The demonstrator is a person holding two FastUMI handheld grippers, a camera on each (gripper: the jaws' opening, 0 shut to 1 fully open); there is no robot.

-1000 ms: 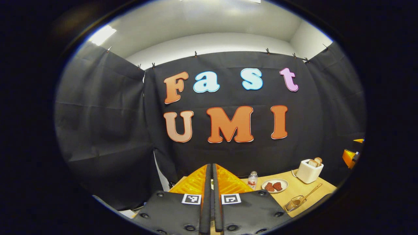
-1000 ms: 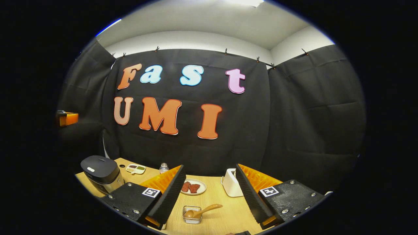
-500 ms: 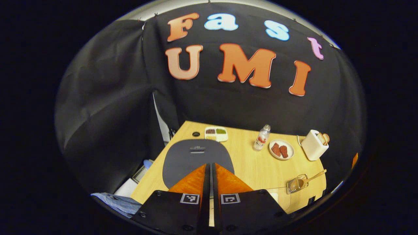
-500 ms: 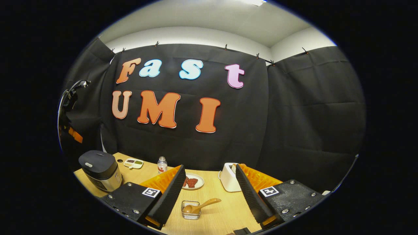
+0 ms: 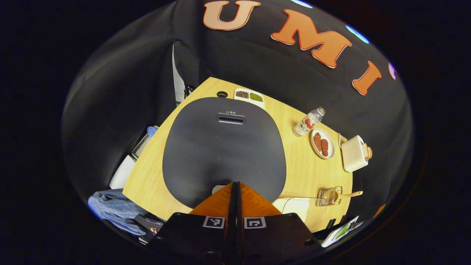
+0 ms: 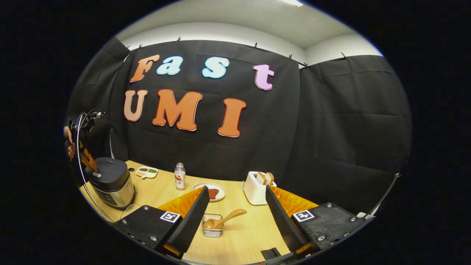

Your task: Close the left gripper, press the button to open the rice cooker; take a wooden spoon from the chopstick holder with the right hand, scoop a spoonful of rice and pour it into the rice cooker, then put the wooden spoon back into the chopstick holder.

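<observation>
Your left gripper [image 5: 235, 186], fingers pressed together, points down over the rice cooker [image 5: 224, 147], at its button [image 5: 218, 188]. Your right gripper [image 6: 235, 206] is spread wide, the wooden spoon [image 6: 224, 219] beyond it in the chopstick holder [image 6: 213, 225], right of the cooker.

wooden spoon [image 6: 225, 219] in chopstick holder [image 6: 213, 229], toaster [image 6: 254, 188] behind, rice cooker [image 6: 109, 181] far left

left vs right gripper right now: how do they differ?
Left gripper has its fingers pressed together; right gripper is spread wide open. Left points down over the closed rice cooker, tips at its button; right hangs level, with the wooden spoon in the chopstick holder ahead. Neither holds anything.
</observation>
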